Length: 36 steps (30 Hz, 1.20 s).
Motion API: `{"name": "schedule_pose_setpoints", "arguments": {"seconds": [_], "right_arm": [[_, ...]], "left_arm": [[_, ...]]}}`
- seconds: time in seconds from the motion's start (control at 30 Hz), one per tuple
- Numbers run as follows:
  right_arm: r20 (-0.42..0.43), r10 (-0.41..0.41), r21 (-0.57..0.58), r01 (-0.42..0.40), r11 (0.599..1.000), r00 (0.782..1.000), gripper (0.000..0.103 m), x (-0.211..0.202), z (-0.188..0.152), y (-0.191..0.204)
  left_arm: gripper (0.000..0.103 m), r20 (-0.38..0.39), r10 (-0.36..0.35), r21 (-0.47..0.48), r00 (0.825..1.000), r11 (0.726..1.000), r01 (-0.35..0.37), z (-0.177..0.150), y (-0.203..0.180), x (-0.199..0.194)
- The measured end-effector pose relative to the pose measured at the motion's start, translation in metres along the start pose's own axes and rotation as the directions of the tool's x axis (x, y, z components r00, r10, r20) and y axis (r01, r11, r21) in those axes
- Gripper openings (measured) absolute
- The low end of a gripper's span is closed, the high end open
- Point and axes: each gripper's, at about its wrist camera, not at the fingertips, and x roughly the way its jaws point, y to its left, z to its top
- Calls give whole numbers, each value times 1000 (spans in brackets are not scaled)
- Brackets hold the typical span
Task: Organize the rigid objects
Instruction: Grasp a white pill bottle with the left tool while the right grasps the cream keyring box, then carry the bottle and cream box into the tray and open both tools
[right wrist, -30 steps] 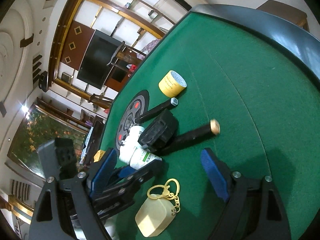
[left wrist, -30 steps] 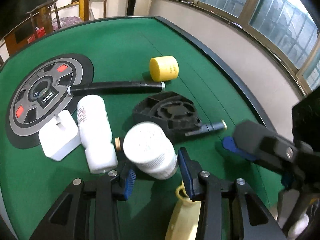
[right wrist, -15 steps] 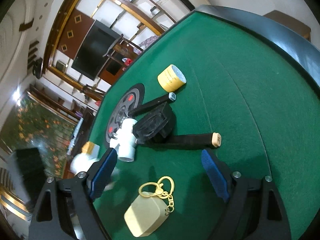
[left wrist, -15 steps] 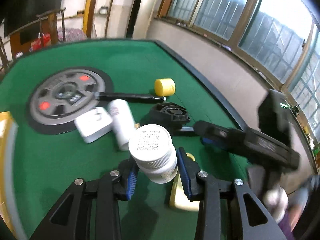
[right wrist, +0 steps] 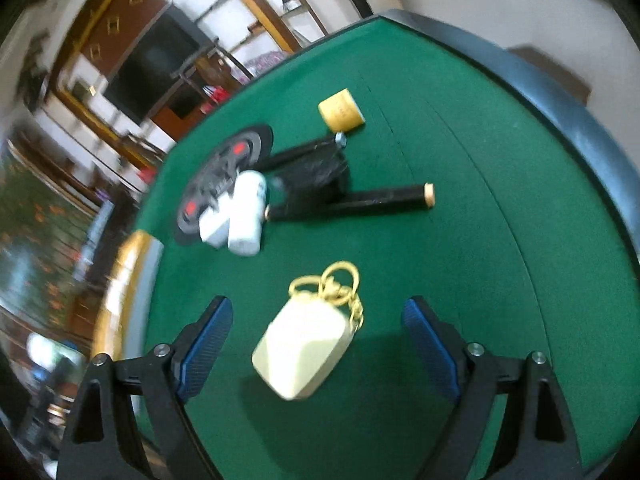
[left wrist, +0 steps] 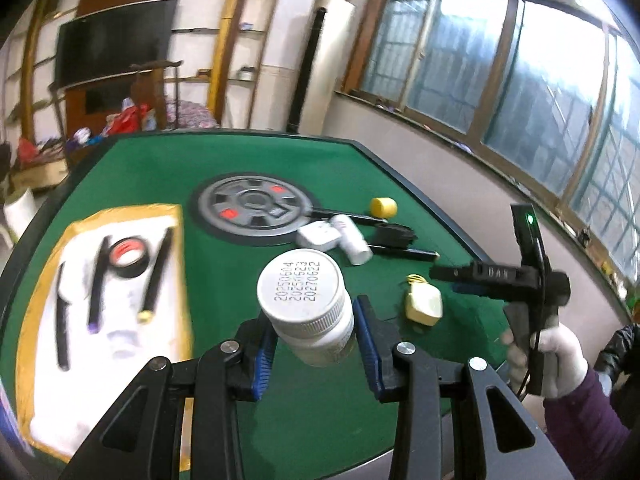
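White bottle (left wrist: 307, 309) in left gripper (left wrist: 316, 344); right gripper (right wrist: 318, 344) (jaws wide) over cream keychain (right wrist: 304, 350).

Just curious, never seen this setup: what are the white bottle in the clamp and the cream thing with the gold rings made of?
The white bottle looks like matte plastic: ribbed screw cap, printed date digits on top. The cream fob seems smooth, hard plastic with faceted corners; its rings shine like gold-coloured metal, though blur leaves that open.

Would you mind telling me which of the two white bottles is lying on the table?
The plain capless-looking bottle beside the white adapter lies on the felt; the other bottle, with a printed lid, is held in the left tool.
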Motion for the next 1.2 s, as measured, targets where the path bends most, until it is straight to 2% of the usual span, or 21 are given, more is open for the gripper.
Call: {"name": "schedule_pose_setpoints", "arguments": {"seconds": [0.17, 0.27, 0.3, 0.33, 0.37, 0.4, 0.53, 0.6, 0.77, 0.87, 1.0, 1.2], "right_arm": [[-61, -106, -36, 104, 994, 993, 86, 28, -12, 26], [-28, -210, -82, 207, 975, 977, 81, 36, -19, 40], [-15, -233, -92, 231, 969, 972, 78, 37, -21, 42], [7, -280, -115, 279, 953, 960, 66, 39, -23, 46], [27, -311, -138, 312, 940, 950, 60, 39, -25, 48], [31, -306, -139, 307, 941, 952, 60, 39, -26, 47], [32, -242, -84, 244, 966, 970, 57, 27, -26, 38], [27, -151, -48, 152, 987, 988, 56, 17, -25, 36], [33, 7, -84, -4, 996, 999, 56, 0, -24, 66], [6, 89, -140, -87, 986, 996, 56, 0, -25, 99], [-68, 194, -216, -205, 955, 979, 57, 8, -31, 160], [-180, 274, -315, -319, 894, 945, 57, 25, -46, 241]], "left_arm": [[39, 20, 44, -87, 999, 995, -42, -12, 42, -19], [39, 35, 85, -108, 996, 991, -80, -19, 61, -36], [39, 39, 97, -110, 994, 990, -93, -21, 66, -39], [39, 45, 111, -116, 993, 988, -105, -23, 73, -45], [39, 49, 117, -120, 992, 987, -111, -24, 77, -48], [39, 51, 122, -126, 991, 985, -115, -26, 82, -50], [39, 47, 142, -153, 989, 979, -133, -31, 101, -51], [39, 42, 154, -171, 987, 975, -145, -33, 110, -50], [39, 4, 149, -219, 989, 965, -145, -38, 131, -40], [39, -25, 154, -228, 988, 961, -156, -42, 138, -34], [39, -80, 161, -242, 984, 954, -176, -44, 150, -23], [39, -196, 195, -231, 961, 943, -238, -32, 176, 10]]}}
